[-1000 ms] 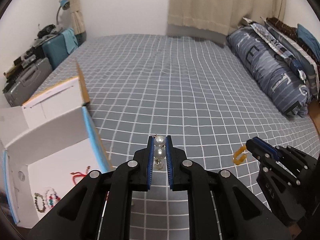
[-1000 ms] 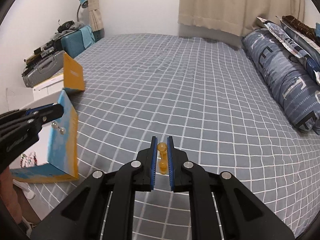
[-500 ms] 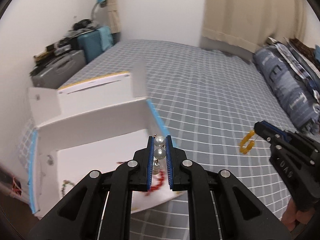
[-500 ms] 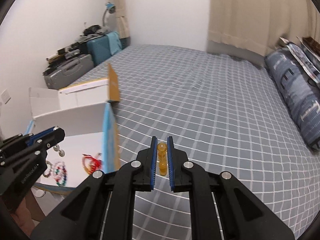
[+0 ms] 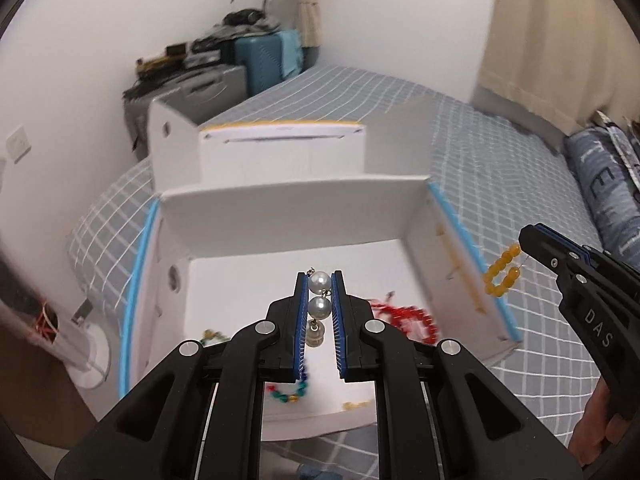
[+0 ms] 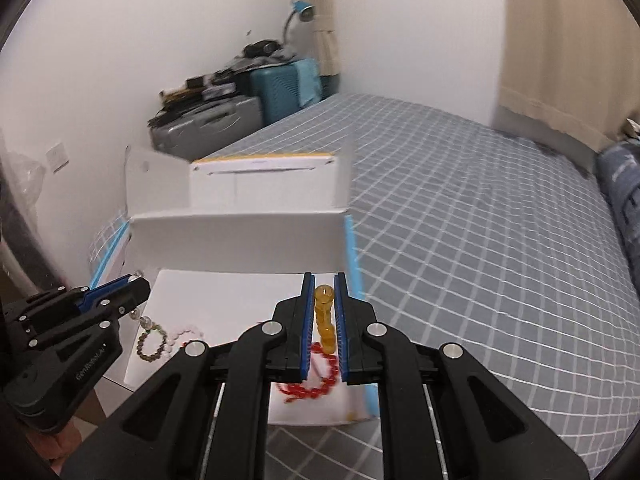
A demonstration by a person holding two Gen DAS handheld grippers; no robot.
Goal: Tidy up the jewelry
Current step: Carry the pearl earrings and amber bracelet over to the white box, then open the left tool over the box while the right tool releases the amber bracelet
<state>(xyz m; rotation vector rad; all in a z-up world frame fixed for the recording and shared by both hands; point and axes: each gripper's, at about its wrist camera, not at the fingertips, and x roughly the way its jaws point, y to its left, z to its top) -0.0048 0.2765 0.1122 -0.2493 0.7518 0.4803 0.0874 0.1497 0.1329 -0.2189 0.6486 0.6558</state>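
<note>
A pearl drop earring [image 5: 320,295] is pinched between the closed jaws of the left gripper [image 5: 321,280], at frame centre above the open white box [image 5: 304,216]. An amber bead piece [image 6: 323,316] is clamped in the right gripper [image 6: 323,280], low in the frame's centre, over the box's right edge.

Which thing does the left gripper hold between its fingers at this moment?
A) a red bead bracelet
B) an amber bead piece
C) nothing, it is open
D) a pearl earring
D: in the left wrist view the left gripper is shut on the pearl earring, two white pearls one above the other with a small cap hanging below; the red bracelet lies in the white box.
</note>
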